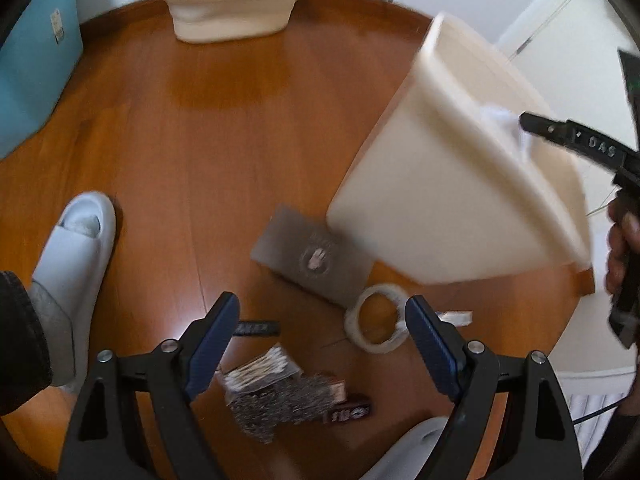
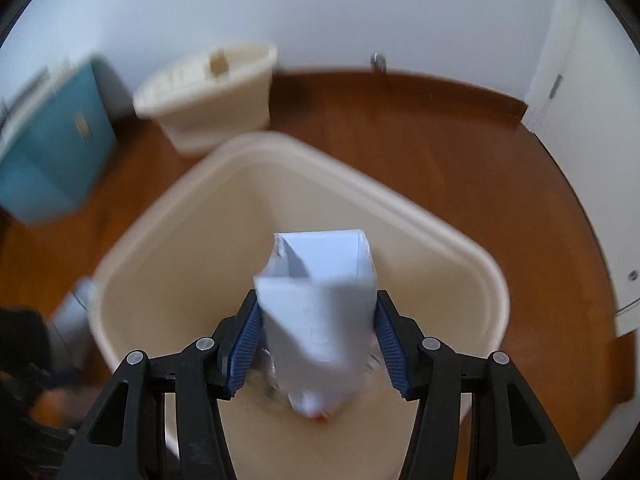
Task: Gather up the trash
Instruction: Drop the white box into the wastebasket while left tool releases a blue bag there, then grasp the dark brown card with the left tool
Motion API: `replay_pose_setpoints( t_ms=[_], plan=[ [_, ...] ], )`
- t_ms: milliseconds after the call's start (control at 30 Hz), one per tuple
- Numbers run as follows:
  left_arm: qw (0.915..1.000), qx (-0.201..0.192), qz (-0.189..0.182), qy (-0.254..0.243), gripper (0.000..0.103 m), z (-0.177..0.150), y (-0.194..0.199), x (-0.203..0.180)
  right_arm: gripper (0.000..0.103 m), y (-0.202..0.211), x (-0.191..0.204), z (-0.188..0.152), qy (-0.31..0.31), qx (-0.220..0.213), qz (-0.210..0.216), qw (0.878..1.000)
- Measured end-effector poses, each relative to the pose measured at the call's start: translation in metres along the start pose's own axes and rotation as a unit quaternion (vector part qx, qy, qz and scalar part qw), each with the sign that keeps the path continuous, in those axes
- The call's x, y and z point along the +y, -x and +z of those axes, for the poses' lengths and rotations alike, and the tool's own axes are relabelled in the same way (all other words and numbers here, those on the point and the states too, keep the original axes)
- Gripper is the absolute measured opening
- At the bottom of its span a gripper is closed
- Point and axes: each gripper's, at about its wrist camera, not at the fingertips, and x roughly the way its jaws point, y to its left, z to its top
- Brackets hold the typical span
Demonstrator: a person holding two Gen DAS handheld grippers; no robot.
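My right gripper (image 2: 316, 336) is shut on a white paper carton (image 2: 320, 300) and holds it over the open mouth of a cream bin (image 2: 168, 240). In the left wrist view the same bin (image 1: 432, 184) stands at the right, with the right gripper (image 1: 532, 128) and the white carton (image 1: 508, 120) above its rim. My left gripper (image 1: 320, 340) is open and empty above trash on the wooden floor: a tape roll (image 1: 378, 322), a grey card (image 1: 308, 256), a cotton swab pack (image 1: 260, 368), a steel scourer (image 1: 280, 404) and a dark wrapper (image 1: 350, 414).
A second cream bin (image 1: 232, 8) stands by the far wall; it also shows in the right wrist view (image 2: 212, 96). A teal box (image 1: 36, 68) is at the left. A person's white slipper (image 1: 76, 264) is on the floor at the left.
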Motion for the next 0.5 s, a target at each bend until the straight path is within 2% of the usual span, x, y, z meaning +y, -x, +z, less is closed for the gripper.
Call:
replay_pose_setpoints(
  t_ms=[67,167,233,267,300,367,400,433,500],
  plan=[
    [0.9998,0.019,0.006,0.01,0.085,-0.002,-0.015,0.009,0.059,-0.002,0.004,-0.001,0.001,-0.005,-0.005,1.0],
    [0.9961,0.06,-0.001,0.064,0.085,-0.001,-0.043,0.029,0.059,0.035,-0.008,-0.015,-0.051,-0.086,0.024,0.995],
    [0.9893,0.081,-0.008,0.122,0.085,0.006,-0.063,0.045,0.06,0.069,-0.029,-0.039,-0.116,-0.148,0.052,0.981],
    [0.9854,0.09,-0.013,0.144,0.085,0.009,-0.071,0.05,0.068,0.088,-0.043,-0.057,-0.151,-0.177,0.067,0.97],
    [0.9796,0.099,-0.025,0.173,0.085,0.014,-0.082,0.056,0.079,0.102,-0.056,-0.078,-0.192,-0.203,0.074,0.957],
    [0.9628,0.116,-0.044,0.24,0.085,0.02,-0.102,0.067,0.087,0.114,-0.069,-0.105,-0.241,-0.22,0.058,0.944],
    [0.9512,0.125,-0.055,0.277,0.085,0.021,-0.112,0.073,0.087,0.113,-0.076,-0.123,-0.264,-0.213,0.046,0.94],
    [0.9358,0.135,-0.062,0.319,0.085,0.022,-0.125,0.078,0.087,0.109,-0.079,-0.138,-0.284,-0.2,0.036,0.937],
    [0.9242,0.129,-0.066,0.353,0.085,0.027,-0.136,0.083,0.087,0.096,-0.086,-0.167,-0.323,-0.176,0.028,0.929]
  ],
)
